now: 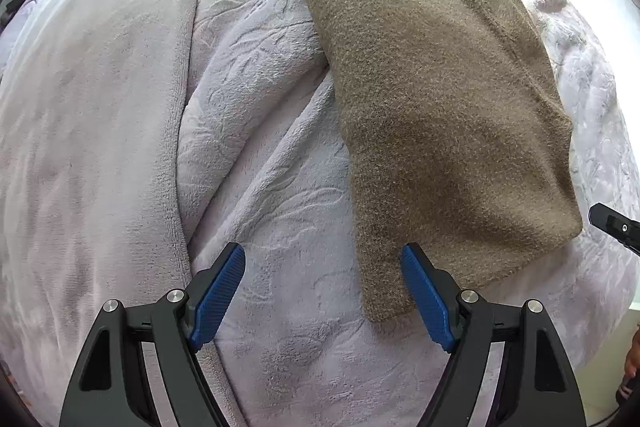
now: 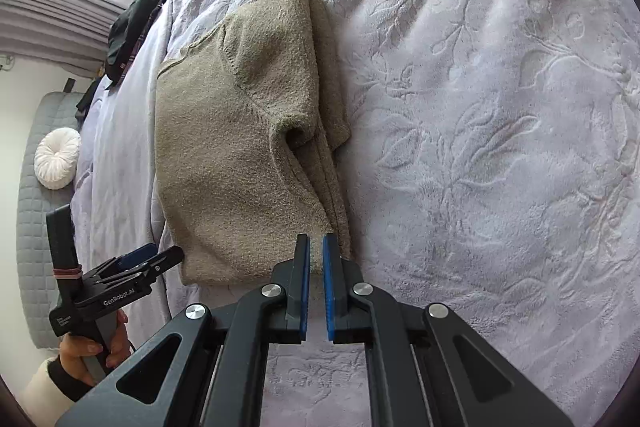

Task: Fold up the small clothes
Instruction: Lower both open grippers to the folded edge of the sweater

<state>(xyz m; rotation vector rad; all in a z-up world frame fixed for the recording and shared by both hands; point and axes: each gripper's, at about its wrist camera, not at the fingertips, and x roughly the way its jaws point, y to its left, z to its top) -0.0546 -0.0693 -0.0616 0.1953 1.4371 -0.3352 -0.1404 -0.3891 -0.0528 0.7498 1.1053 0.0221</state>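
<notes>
**One Garment Partly Folded**

Two grippers work over a lavender blanket [image 2: 480, 107]. At left, a hand [image 2: 86, 351] holds the left gripper [image 1: 323, 291], marked "GenRobot.AI", its jaws spread and empty above the near corner of the brown knit garment [image 2: 236, 155]. This garment lies centrally, sleeve already turned in; further folds appear to remain. At right, the right gripper [image 2: 316, 283] has jaws nearly pressed together, pinching nothing visible.
</notes>
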